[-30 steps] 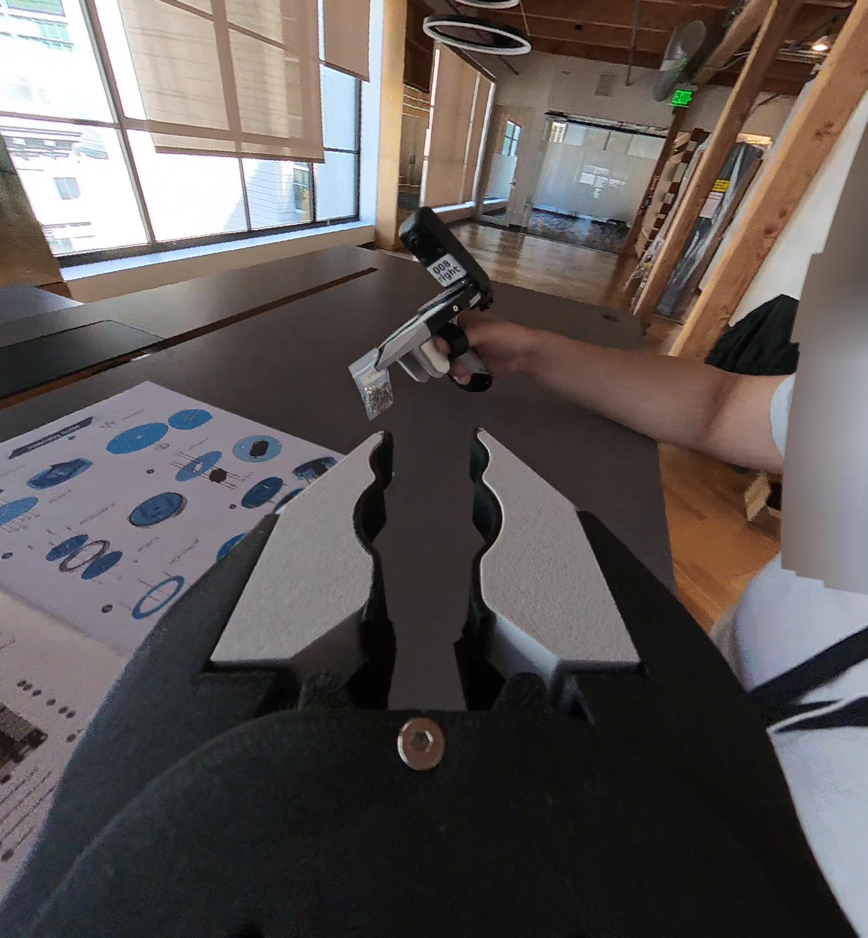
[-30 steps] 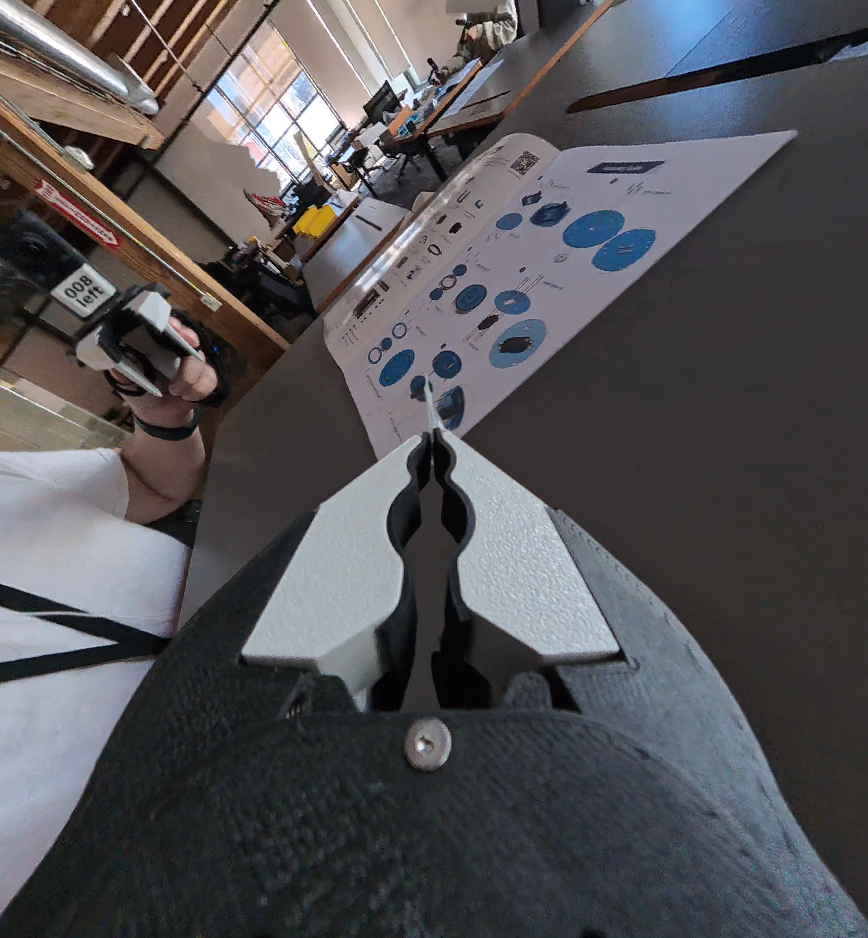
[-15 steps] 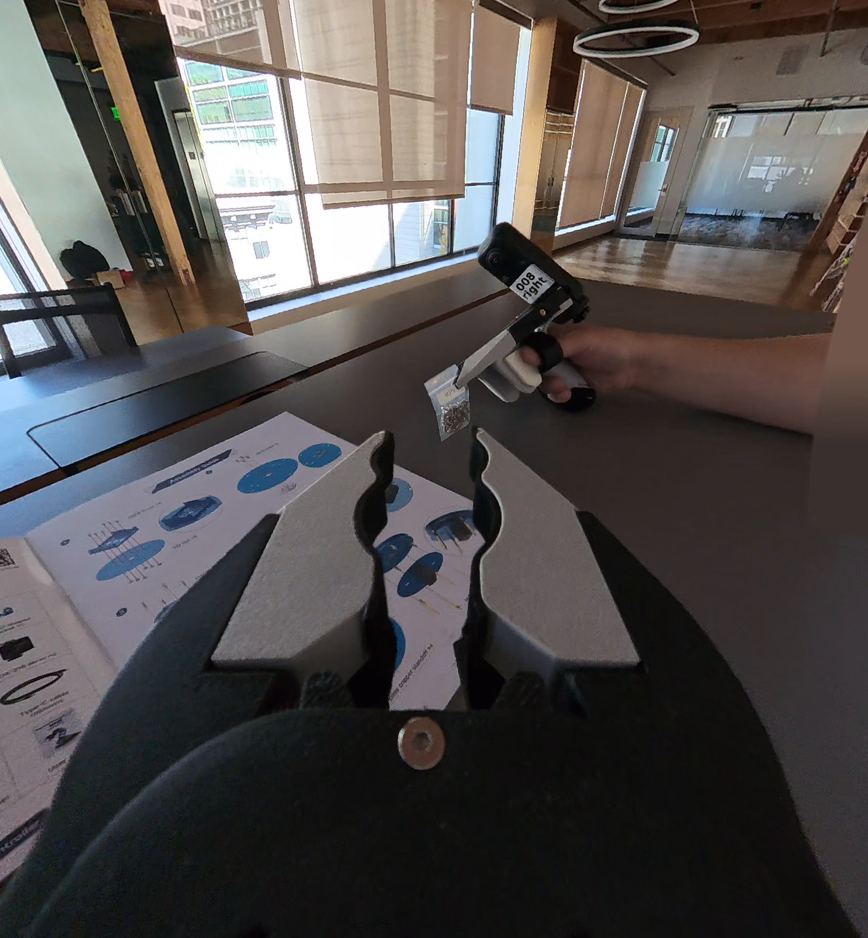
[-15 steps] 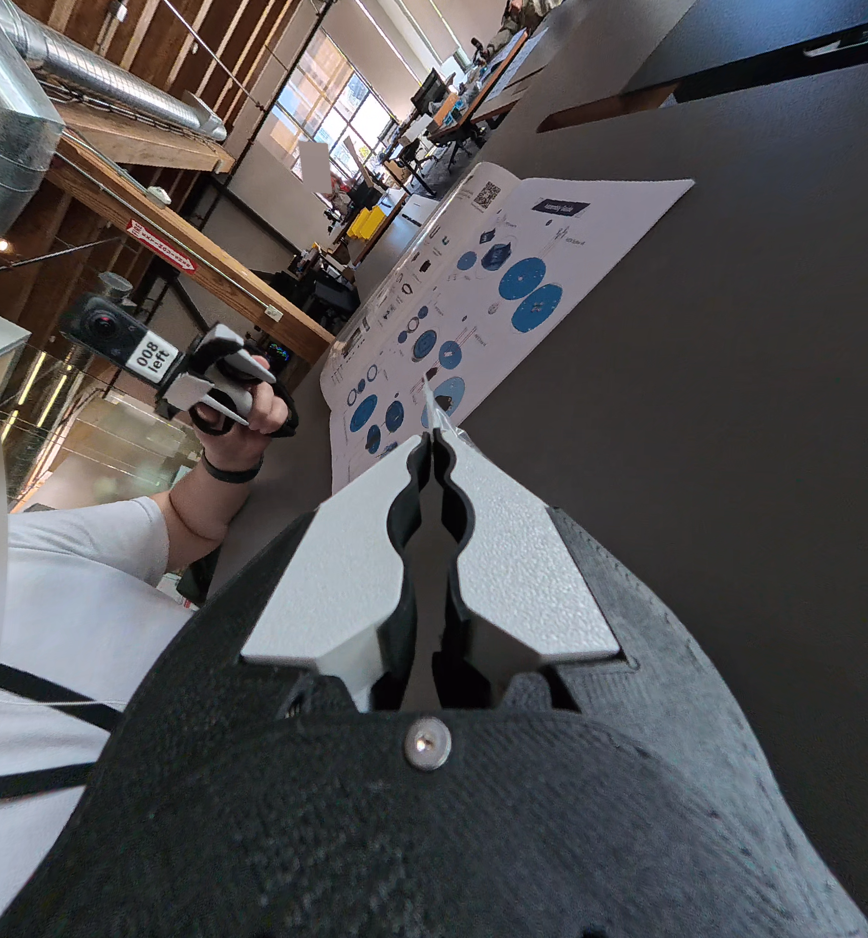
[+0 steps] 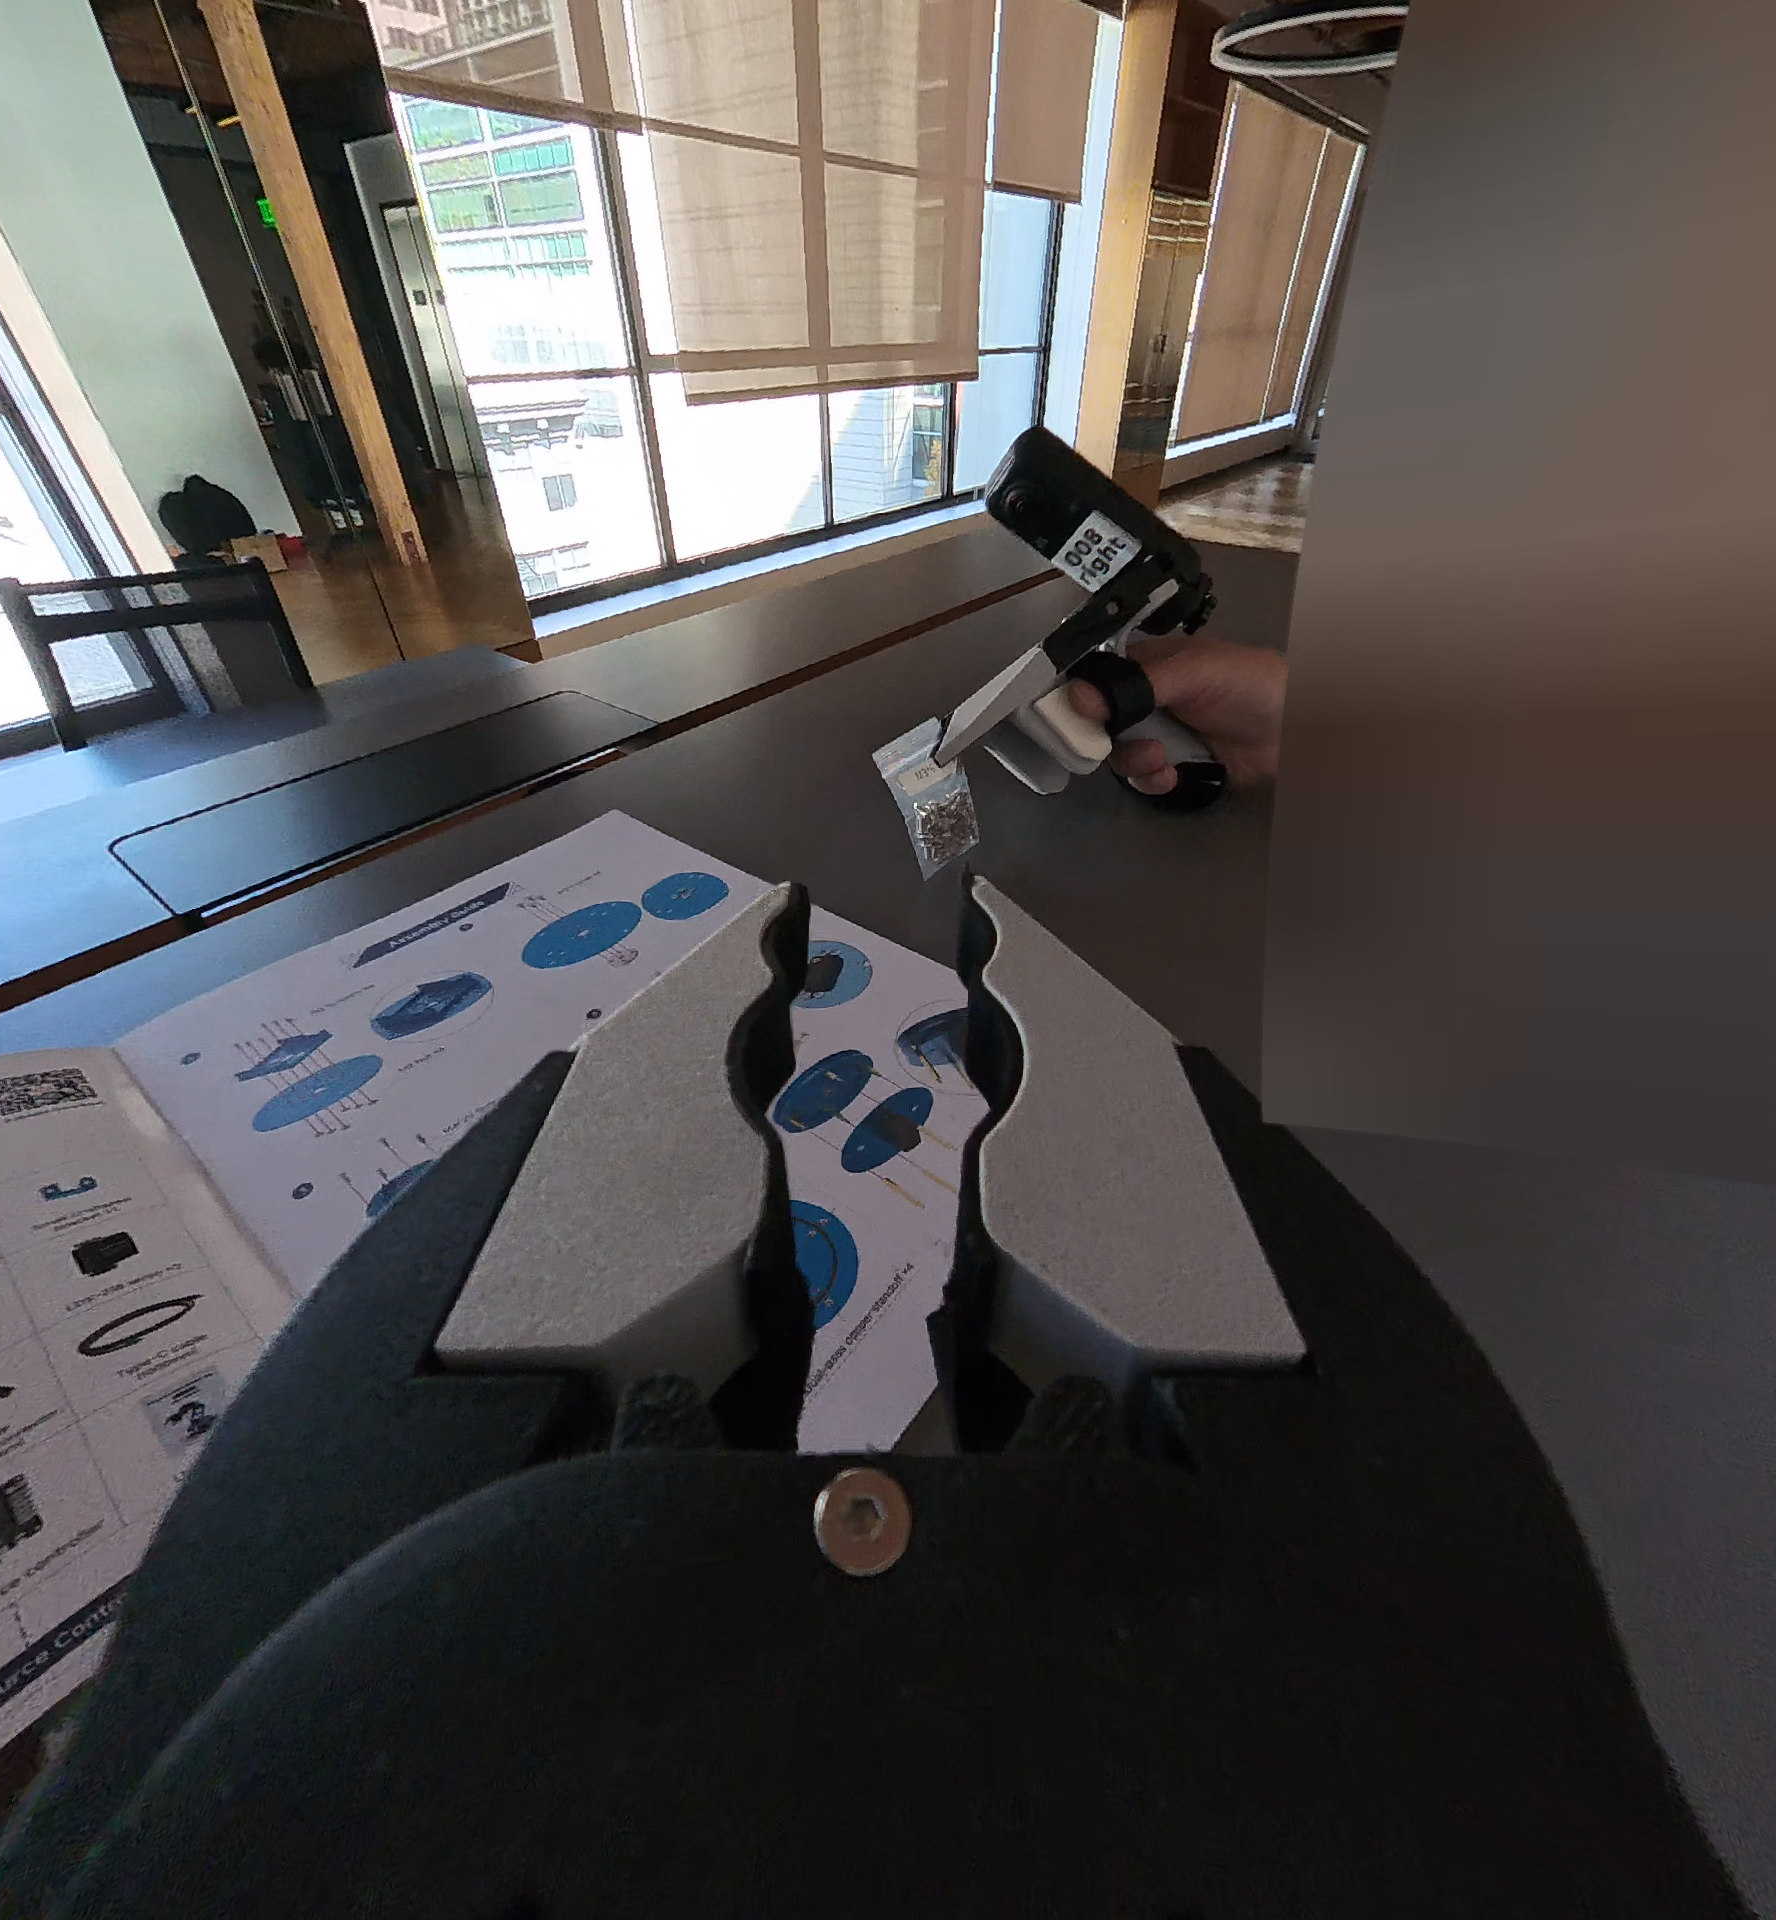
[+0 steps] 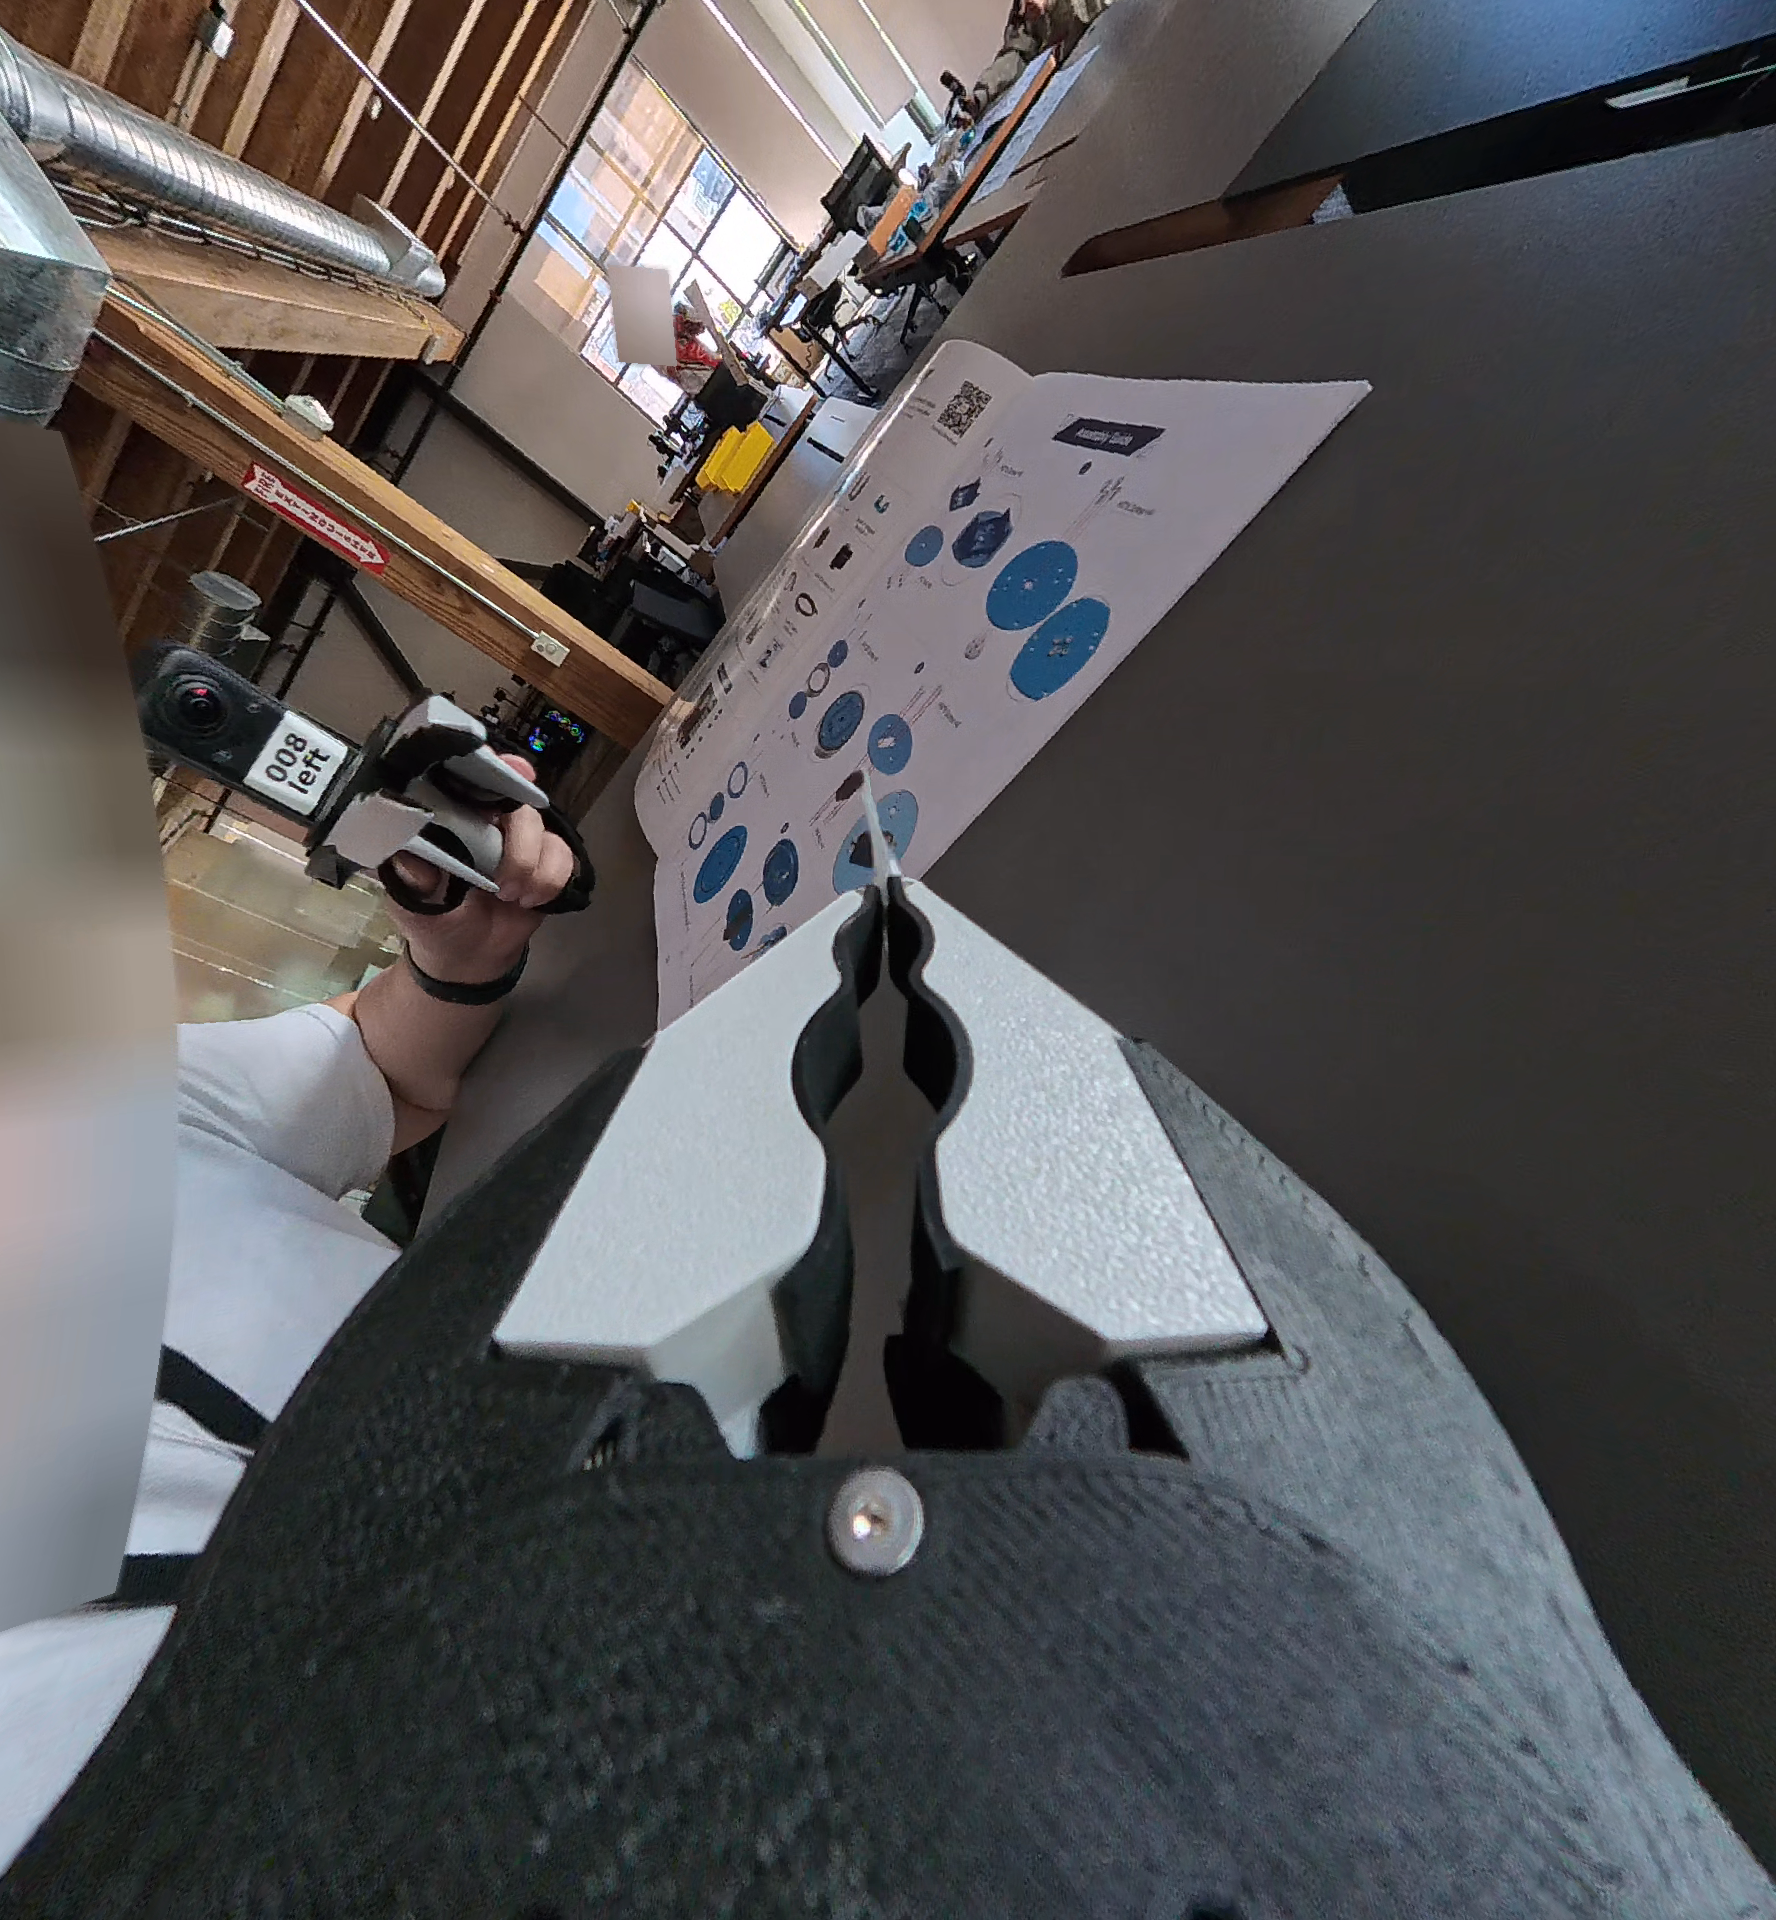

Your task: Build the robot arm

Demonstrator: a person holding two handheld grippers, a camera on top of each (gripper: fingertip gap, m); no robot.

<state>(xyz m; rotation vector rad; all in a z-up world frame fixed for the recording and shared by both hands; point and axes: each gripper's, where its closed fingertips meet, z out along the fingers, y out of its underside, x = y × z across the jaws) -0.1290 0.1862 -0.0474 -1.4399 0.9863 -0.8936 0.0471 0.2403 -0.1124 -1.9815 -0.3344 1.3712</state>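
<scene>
Right tongs [image 6: 882,896] pinching bag [image 5: 931,795], edge-on | left tongs [image 5: 879,904] spread, empty; contents indistinct

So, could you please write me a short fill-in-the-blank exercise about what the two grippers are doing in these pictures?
1. The right gripper is shut on a small clear ____ of metal parts.
2. The left gripper holds nothing; its jaws stand ____.
3. The printed sheet lies flat on the dark ____.

Missing words: bag; open; table
</scene>
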